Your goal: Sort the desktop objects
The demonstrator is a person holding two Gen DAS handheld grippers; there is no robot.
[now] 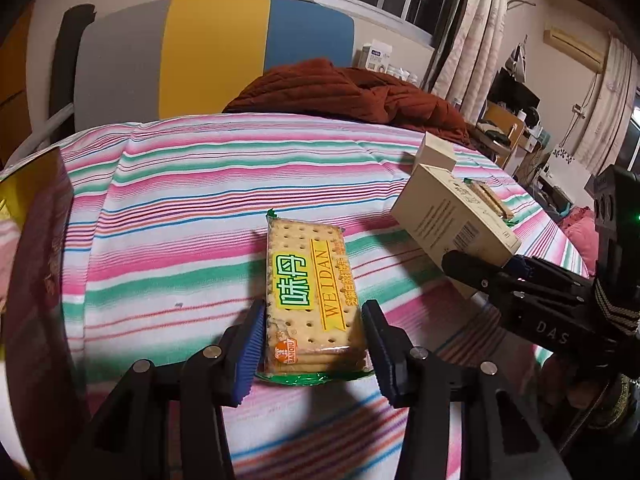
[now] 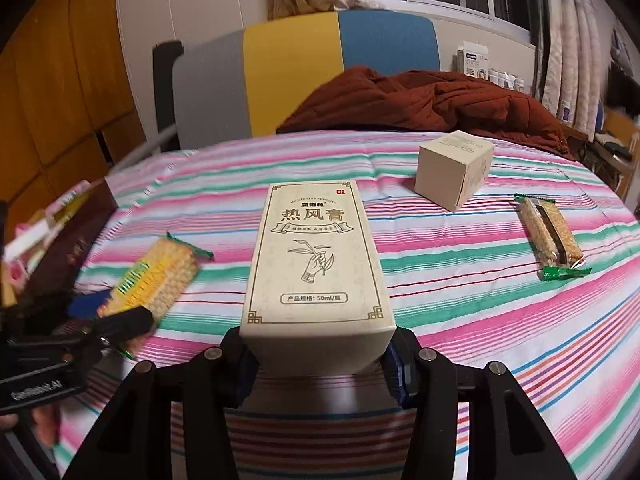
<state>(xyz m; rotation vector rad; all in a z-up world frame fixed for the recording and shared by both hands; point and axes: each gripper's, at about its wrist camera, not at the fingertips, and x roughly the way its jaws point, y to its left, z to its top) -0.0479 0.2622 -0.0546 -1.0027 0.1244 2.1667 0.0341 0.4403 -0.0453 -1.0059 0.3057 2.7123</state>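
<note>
A cracker packet (image 1: 310, 292) with a yellow-green label sits between the blue pads of my left gripper (image 1: 314, 320), which is shut on its near end. In the right wrist view the same packet (image 2: 156, 276) shows blurred at the left, over the striped sheet. My right gripper (image 2: 318, 360) is shut on the bottom of a tall cream box (image 2: 316, 256) printed with a hand and leaves. The left wrist view catches that box (image 1: 452, 216) at the right, with one black finger under it.
A small cream cube box (image 2: 454, 168) and a second cracker packet (image 2: 554, 240) lie on the striped bed sheet (image 2: 480, 320) to the right. A dark red box (image 2: 68, 256) stands at the left edge. A rust quilt (image 2: 420, 100) is heaped at the back.
</note>
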